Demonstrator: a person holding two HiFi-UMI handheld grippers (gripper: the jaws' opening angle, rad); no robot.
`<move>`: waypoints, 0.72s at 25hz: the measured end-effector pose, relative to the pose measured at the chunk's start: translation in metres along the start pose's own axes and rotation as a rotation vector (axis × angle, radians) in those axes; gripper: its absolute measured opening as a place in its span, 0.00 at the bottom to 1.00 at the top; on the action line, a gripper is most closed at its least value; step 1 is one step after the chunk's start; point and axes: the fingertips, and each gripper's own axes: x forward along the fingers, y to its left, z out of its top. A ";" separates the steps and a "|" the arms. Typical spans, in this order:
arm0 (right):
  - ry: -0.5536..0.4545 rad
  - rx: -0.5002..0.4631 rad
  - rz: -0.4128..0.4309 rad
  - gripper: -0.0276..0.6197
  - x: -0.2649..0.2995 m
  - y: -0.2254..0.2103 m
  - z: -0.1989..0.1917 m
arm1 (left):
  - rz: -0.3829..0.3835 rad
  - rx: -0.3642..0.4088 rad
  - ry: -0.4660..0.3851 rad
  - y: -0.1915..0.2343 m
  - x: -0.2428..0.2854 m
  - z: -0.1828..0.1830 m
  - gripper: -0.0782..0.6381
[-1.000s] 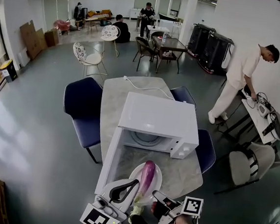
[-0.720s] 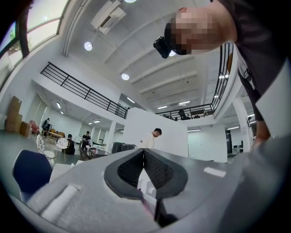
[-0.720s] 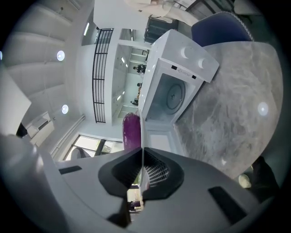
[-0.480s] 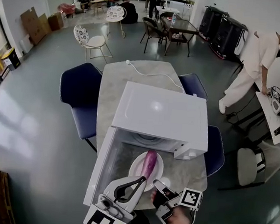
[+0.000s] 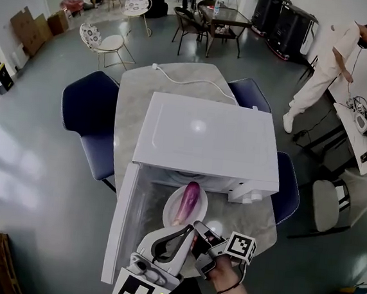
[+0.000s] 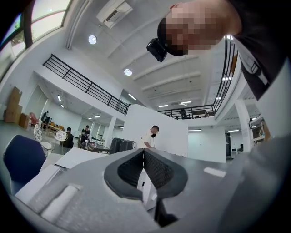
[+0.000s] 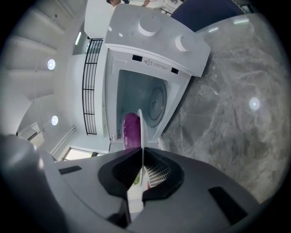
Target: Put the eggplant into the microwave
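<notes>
A purple eggplant (image 5: 189, 200) lies on a white plate (image 5: 171, 217) just in front of the open white microwave (image 5: 207, 139). My right gripper (image 5: 197, 228) is shut on the plate's near rim. In the right gripper view the plate (image 7: 140, 125) shows edge-on between the jaws of that gripper (image 7: 142, 152), with the eggplant (image 7: 132, 129) on it and the microwave (image 7: 150, 54) cavity straight ahead. My left gripper (image 5: 185, 237) sits beside the right one near the plate's front edge. In its own view the left gripper (image 6: 143, 152) is shut with nothing between its pads.
The microwave door (image 5: 119, 224) hangs open to the left, over the marble table (image 5: 134, 93). Dark blue chairs (image 5: 87, 111) stand on both sides of the table. A white cable (image 5: 190, 81) runs behind the microwave. A person (image 5: 328, 57) works at the right wall.
The plate with the eggplant has moved forward toward the microwave's opening, carried by the right gripper. The left gripper has moved forward alongside it.
</notes>
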 end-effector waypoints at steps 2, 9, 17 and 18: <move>-0.018 0.011 0.015 0.07 0.011 -0.004 0.006 | 0.003 -0.006 0.001 0.005 0.006 -0.007 0.12; -0.032 -0.007 0.037 0.07 0.030 -0.008 0.020 | 0.018 -0.016 0.028 0.013 0.015 -0.028 0.12; -0.011 -0.022 0.001 0.07 0.016 -0.010 0.012 | 0.006 -0.038 0.112 0.004 0.027 -0.040 0.12; -0.016 -0.027 -0.001 0.07 0.020 -0.009 0.014 | 0.010 -0.044 0.108 0.006 0.030 -0.039 0.12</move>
